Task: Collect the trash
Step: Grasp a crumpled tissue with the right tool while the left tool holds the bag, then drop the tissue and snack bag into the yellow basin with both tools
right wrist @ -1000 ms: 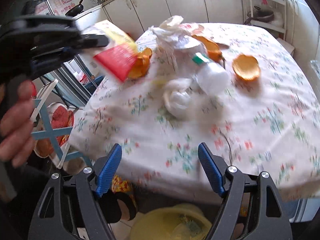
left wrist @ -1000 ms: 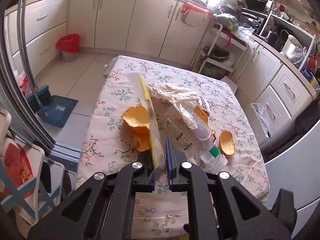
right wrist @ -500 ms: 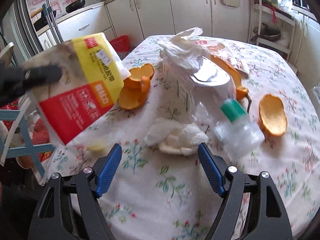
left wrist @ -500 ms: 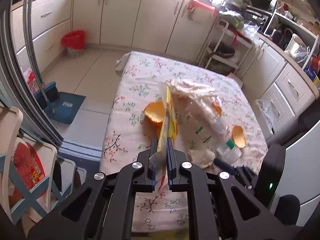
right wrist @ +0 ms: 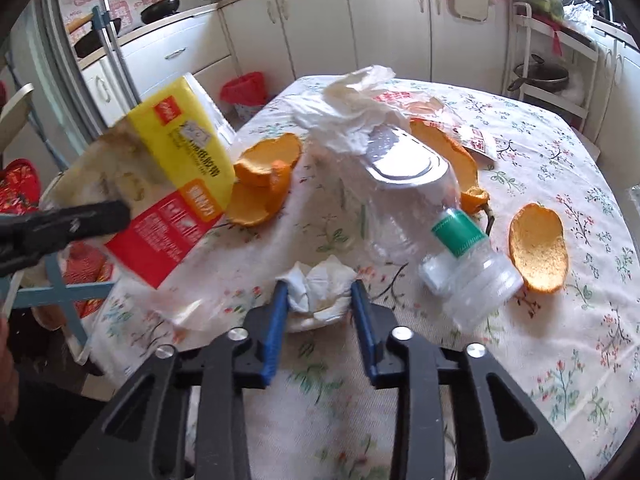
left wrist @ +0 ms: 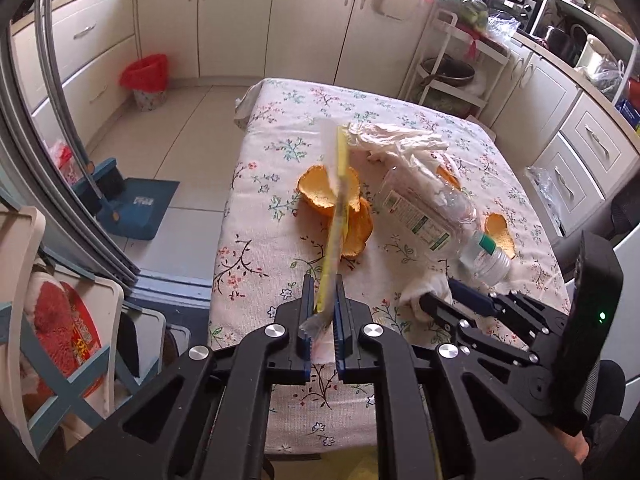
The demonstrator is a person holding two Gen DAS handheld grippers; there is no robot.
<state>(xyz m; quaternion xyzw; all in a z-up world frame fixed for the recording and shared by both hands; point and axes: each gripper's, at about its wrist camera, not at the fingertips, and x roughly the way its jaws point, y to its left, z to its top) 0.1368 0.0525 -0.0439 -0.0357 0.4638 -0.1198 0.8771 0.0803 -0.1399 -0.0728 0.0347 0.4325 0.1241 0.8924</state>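
- wrapper [right wrist: 168,184], yellow and red, held clear above the table's left edge; left gripper [left wrist: 322,312] clamped on its clear end
- orange peels [right wrist: 266,178] just right of the wrapper on the floral tablecloth [right wrist: 560,360]
- crumpled tissue [right wrist: 320,284] near the front edge, between the blue pads; right gripper [right wrist: 320,300] closing, both pads touching the wad
- clear plastic bottle [right wrist: 432,216] on its side behind the tissue, white plastic bag [right wrist: 352,108] draped at its far end
- lone orange peel [right wrist: 538,248] rightmost, just beside the bottle's near end
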